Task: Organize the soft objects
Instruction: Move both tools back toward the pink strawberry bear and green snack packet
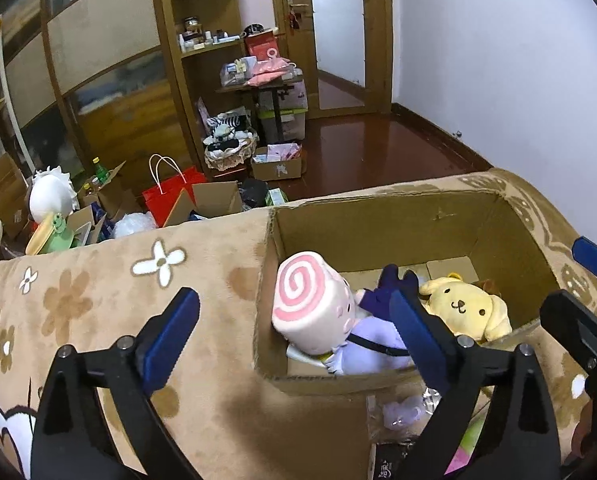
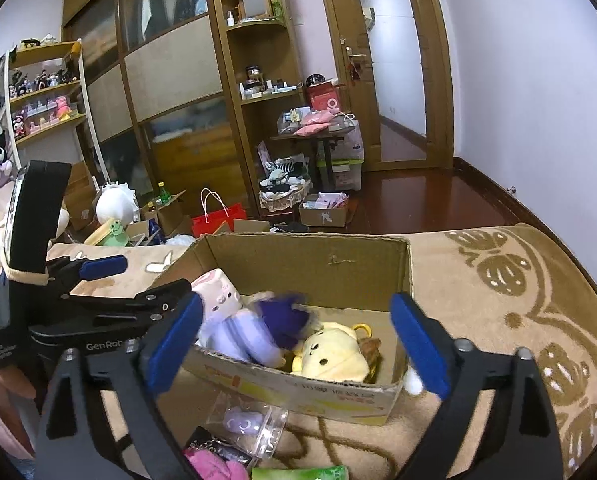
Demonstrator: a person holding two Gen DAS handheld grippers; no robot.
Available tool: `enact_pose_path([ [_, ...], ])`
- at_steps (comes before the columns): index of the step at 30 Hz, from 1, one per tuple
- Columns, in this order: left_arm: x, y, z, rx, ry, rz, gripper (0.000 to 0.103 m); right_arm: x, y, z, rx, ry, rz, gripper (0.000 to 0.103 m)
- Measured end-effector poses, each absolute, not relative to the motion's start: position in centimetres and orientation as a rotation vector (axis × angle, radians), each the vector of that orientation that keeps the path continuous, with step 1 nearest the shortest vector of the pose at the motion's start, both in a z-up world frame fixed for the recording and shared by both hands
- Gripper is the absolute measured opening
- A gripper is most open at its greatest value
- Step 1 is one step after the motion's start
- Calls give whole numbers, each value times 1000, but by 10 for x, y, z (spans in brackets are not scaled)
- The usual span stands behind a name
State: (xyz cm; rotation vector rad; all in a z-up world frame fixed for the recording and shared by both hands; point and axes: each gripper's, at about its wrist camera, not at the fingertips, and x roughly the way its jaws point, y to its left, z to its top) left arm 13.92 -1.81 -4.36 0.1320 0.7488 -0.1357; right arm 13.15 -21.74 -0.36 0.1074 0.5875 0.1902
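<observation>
An open cardboard box [image 1: 378,216] [image 2: 310,256] stands on a tan flowered blanket. Inside lie a pink swirl plush [image 1: 314,304] [image 2: 218,292], a lilac and purple plush [image 1: 374,336] [image 2: 266,328] and a yellow dog plush [image 1: 466,308] [image 2: 334,352]. My left gripper [image 1: 294,340] is open and empty, over the box's near left corner. My right gripper [image 2: 294,340] is open and empty, just in front of the box; the left gripper [image 2: 98,292] shows at its left.
In front of the box lie a clear bag with a purple item [image 2: 246,424], a pink plush [image 2: 214,464] and a green packet [image 2: 298,473]. Beyond the blanket edge stand cardboard boxes, a red bag [image 1: 170,196], a white plush [image 1: 52,196], wardrobe and shelves.
</observation>
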Motion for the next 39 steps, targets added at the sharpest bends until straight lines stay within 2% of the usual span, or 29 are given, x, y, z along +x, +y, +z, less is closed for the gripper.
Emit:
enact_pose_path([
  [7,121,-2,-32,73,749,-120,99,114,-213,8,83,574,177,103],
  [22,61,9,1,34,779,-170,99,58,-221,32,91,588,145,103],
  [31,28,-27,-13,152,823,-249,99,28,-231,37,115,605,108,103],
  [39,36,-47,-44,179,930,-278,99,29,-244,24,161,662,71,103],
])
